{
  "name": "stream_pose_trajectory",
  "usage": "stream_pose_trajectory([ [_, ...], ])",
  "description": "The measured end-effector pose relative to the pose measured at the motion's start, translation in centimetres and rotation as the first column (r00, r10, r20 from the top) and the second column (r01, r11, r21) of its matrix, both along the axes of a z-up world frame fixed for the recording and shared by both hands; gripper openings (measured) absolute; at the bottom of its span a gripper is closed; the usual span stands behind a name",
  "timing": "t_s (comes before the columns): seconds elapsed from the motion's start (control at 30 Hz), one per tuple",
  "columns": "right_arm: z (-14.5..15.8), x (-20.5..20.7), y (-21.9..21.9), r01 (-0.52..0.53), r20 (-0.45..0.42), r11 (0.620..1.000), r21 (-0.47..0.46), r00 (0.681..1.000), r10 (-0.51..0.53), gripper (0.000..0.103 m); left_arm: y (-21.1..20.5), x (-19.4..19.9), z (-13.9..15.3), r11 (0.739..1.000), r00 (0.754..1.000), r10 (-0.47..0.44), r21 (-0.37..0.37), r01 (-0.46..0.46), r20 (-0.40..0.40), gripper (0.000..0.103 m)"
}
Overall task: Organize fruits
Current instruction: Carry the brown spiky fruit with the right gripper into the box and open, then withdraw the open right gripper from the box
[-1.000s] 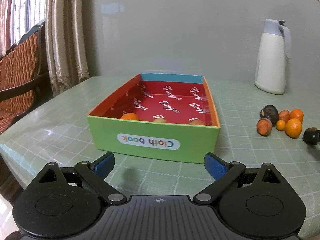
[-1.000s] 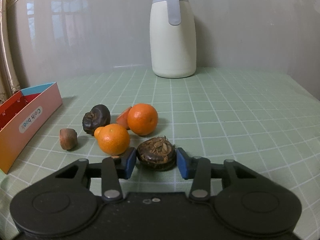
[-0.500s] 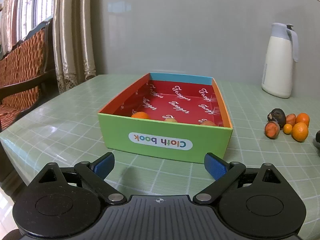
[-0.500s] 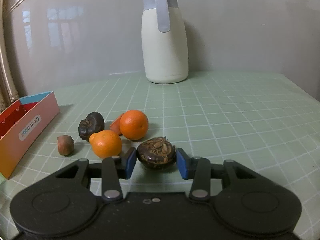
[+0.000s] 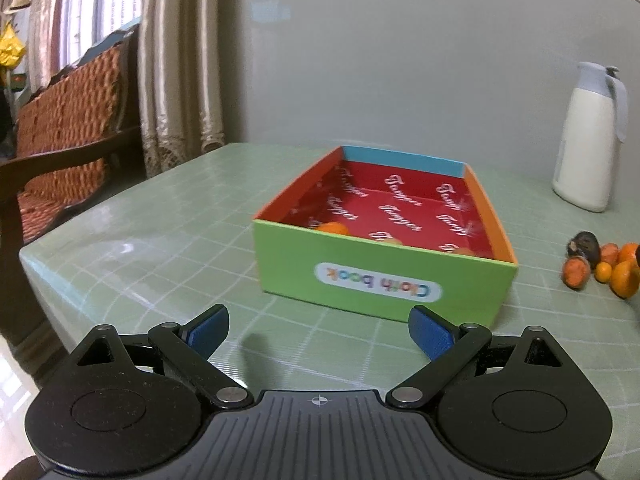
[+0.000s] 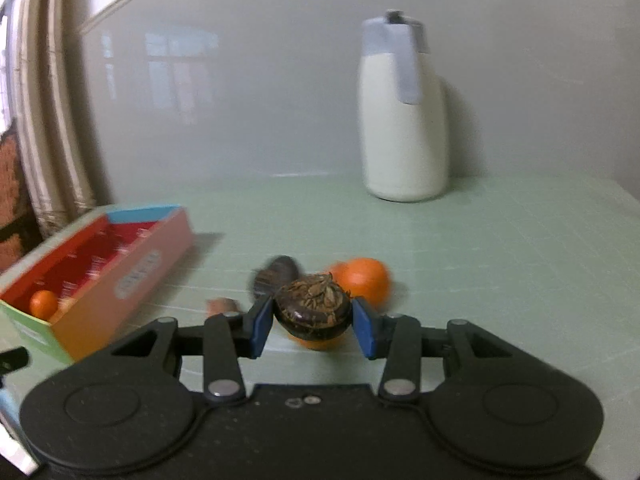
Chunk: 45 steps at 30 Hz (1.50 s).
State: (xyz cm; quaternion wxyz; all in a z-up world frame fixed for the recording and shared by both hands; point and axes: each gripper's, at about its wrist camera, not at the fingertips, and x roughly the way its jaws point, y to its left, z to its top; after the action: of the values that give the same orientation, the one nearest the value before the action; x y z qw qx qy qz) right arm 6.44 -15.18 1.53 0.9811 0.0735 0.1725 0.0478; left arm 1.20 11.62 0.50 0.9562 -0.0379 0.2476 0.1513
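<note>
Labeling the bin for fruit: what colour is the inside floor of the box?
Red with white script lettering, on the box floor; clearest in the left wrist view.

Box (image 5: 384,284) left of fruit pile (image 5: 600,264), jug (image 5: 588,140) behind both.

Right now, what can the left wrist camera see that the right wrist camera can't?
Only the left wrist view shows the wicker bench, the window with a yellow thing hanging by it, the box's green front with its "Cloth book" label, and the open, empty left gripper.

Only the right wrist view shows the right gripper shut on a dark brown fruit.

Both show the colourful box with an orange inside, the loose fruits on the green table, the white jug and the curtains.
</note>
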Motion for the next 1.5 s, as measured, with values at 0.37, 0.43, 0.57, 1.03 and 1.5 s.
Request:
stream_pose_trajectory([
  [0.37,2.6,1.7,8.1,-0.238,0.036,0.971,0.018,0.971,0.237,0.042,3.5,-1.1,-0.5,0.995,0.996,0.09,-0.035,-0.09,0.0,0.096],
  [0.43,2.8,2.1,9.7,-0.272,0.035,0.962,0.007,0.962,0.272,0.042,4.4,-1.4,-0.6,0.993,0.994,0.109,-0.045,-0.109,0.002,0.096],
  [0.57,3.0,2.6,12.6,-0.324,0.026,0.946,-0.013,0.946,0.324,0.042,5.9,-2.0,-0.9,0.987,0.989,0.145,-0.066,-0.145,0.0,0.096],
  [1.03,1.8,3.8,16.7,-0.405,-0.061,0.913,-0.039,0.913,0.402,0.044,9.6,-2.9,-1.8,0.963,0.97,0.244,-0.119,-0.243,-0.009,0.096],
  [1.5,2.5,2.9,14.7,-0.39,-0.027,0.921,-0.013,0.921,0.389,0.05,8.8,-2.4,-1.9,0.968,0.974,0.228,-0.11,-0.227,-0.008,0.096],
])
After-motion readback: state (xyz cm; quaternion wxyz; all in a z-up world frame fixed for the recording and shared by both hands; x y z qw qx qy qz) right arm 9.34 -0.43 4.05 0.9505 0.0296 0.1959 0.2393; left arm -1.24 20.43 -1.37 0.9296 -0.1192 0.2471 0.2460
